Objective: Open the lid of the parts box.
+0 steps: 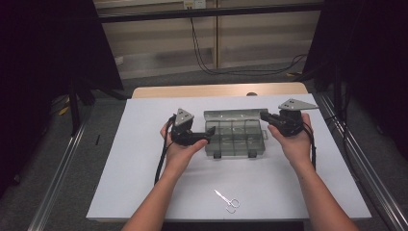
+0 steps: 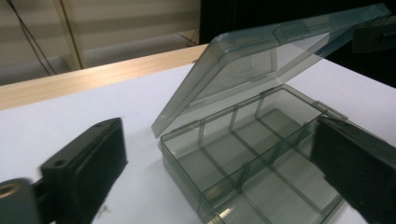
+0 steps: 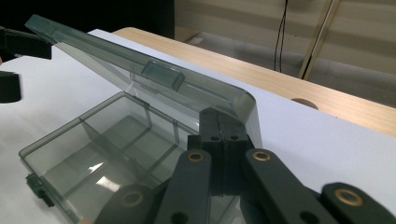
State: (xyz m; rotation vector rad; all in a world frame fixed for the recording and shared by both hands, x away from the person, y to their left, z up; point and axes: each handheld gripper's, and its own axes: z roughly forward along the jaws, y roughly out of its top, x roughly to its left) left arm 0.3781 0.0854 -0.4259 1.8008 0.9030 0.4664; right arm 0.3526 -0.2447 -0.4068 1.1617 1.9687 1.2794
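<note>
Two grippers are seen at a clear compartment box [image 1: 233, 139] on the white sheet [image 1: 139, 159] covering the table. The box sits mid-table, its lid [image 1: 235, 115] raised at a slant toward the far edge. The right gripper [image 1: 263, 115] is closed tight on the lid's right corner; in the right gripper view the jaws are seen pinched together on the lid's rim [image 3: 233, 105]. The left gripper [image 1: 208, 137] is held at the box's left end with jaws spread wide, the pads clear of the plastic; in the left gripper view the base [image 2: 247, 154] lies between and beyond the two jaws.

A pair of small scissors [image 1: 227, 200] lies near the front edge, well apart from the box and from both hands (nothing stands between). A strip of bare wooden tabletop [image 1: 219, 90] is noted beyond the sheet, and dark cables [image 1: 207, 62] hang behind it.

No legible writing or brand is found on any item.

The dividers inside the base are resolved in the gripper views; the scissors are seen from the high view.
</note>
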